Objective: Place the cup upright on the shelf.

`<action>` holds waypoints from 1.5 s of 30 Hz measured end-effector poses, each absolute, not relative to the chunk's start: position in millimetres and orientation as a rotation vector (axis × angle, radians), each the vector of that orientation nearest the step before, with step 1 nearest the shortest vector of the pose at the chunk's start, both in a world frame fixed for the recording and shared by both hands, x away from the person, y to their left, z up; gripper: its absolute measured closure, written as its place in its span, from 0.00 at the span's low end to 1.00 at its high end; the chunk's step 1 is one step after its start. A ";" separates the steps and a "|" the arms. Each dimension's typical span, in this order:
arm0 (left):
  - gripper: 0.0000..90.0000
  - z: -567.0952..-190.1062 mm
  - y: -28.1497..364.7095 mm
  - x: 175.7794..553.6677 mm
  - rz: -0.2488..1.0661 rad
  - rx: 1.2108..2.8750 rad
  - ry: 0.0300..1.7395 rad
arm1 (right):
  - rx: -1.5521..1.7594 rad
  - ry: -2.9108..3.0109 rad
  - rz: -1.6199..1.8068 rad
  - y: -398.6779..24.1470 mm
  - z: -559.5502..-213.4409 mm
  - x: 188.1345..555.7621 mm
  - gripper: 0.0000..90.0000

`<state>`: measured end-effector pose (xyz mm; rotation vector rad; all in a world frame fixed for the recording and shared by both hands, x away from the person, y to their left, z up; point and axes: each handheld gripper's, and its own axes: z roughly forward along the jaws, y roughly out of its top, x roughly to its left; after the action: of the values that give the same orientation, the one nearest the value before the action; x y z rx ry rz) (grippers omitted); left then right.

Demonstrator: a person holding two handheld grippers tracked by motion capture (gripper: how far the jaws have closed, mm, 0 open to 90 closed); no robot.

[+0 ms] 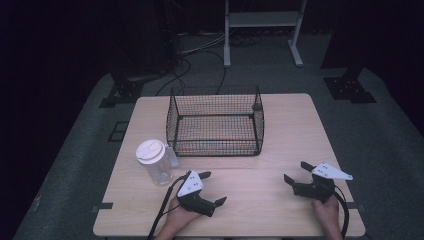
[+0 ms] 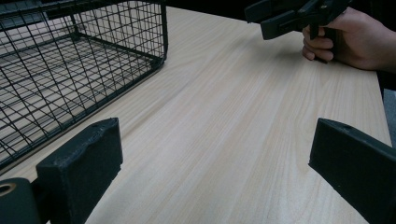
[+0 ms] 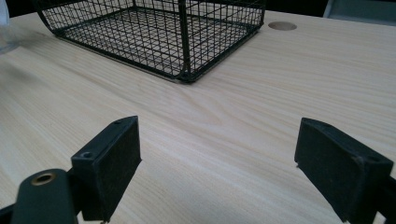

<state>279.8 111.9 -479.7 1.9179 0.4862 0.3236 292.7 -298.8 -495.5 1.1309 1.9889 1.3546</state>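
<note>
A black wire basket (image 1: 215, 121) stands in the middle of the light wooden table (image 1: 280, 210) with nothing in it. A clear plastic jar with a white lid (image 1: 153, 161) stands upright just off the basket's near left corner. My left gripper (image 1: 213, 188) lies low near the table's front edge, right of the jar, open and holding nothing (image 2: 217, 168). Over the front right my right gripper (image 1: 296, 171) is open too, with bare wood between its jaws (image 3: 224, 163). In the left gripper view the right gripper (image 2: 289, 16) and its hand (image 2: 355, 39) show farther off.
The basket's wire wall (image 2: 79, 70) runs close at the left of the left gripper view, and its corner (image 3: 184, 70) stands ahead of the right gripper. A round hole (image 3: 282, 25) is cut in the tabletop beyond it. Dark floor, cables and a white frame (image 1: 262, 30) lie behind the table.
</note>
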 end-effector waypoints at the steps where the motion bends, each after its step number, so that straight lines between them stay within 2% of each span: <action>1: 0.02 -480.2 110.9 279.9 0.320 1.917 0.491 | 1.130 1.989 1.355 -298.8 -495.6 292.8 0.15; 27: 0.00 -434.2 120.4 248.3 0.338 1.915 0.439 | 1.119 2.006 1.328 -296.2 -496.0 292.7 0.15; 45: 0.00 -391.3 154.3 233.8 0.349 1.917 0.464 | 1.114 2.011 1.321 -295.5 -496.0 292.5 0.15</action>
<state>233.8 154.3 -391.3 1.9172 0.4644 0.3493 292.5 -295.5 -496.0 1.1135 2.0107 1.3208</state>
